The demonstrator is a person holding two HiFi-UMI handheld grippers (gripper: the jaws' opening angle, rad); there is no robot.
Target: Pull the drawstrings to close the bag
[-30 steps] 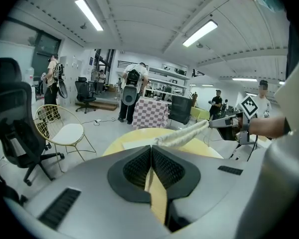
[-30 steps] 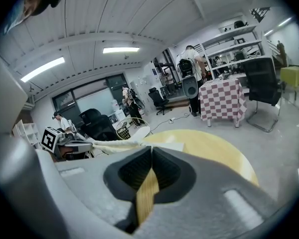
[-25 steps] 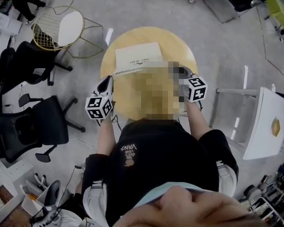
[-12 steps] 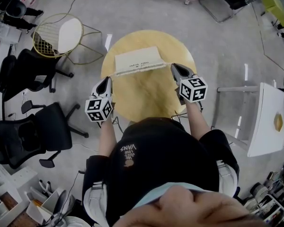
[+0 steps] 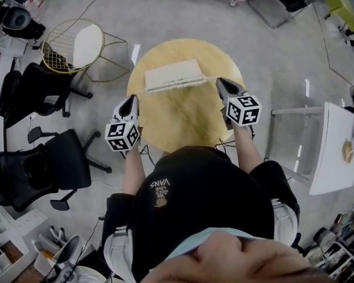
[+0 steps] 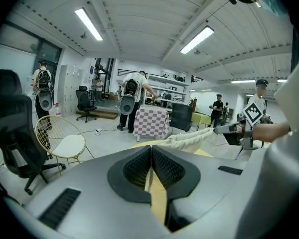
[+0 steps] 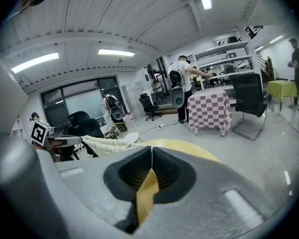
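Round wooden table (image 5: pixel 189 122) carries cloth bag (image 5: pixel 172 74) at far side; left tool (image 5: pixel 133 97) and right tool (image 5: pixel 219 81) each clamped on taut drawstrings (image 5: pixel 210 79); bag judged light, soft; cord thin, slippery; hold near ends

Bright, even light fell from long ceiling tubes (image 6: pixel 92 25), which burned out to white glare in both gripper views. Shadows on the pale floor (image 5: pixel 283 52) were faint and soft. The head view bowed hard at its edges, with a blurred mass along its near edge. Close to the lens, the left gripper (image 6: pixel 151 148) and right gripper (image 7: pixel 152 151) looked soft, and the corners of their views were dark.
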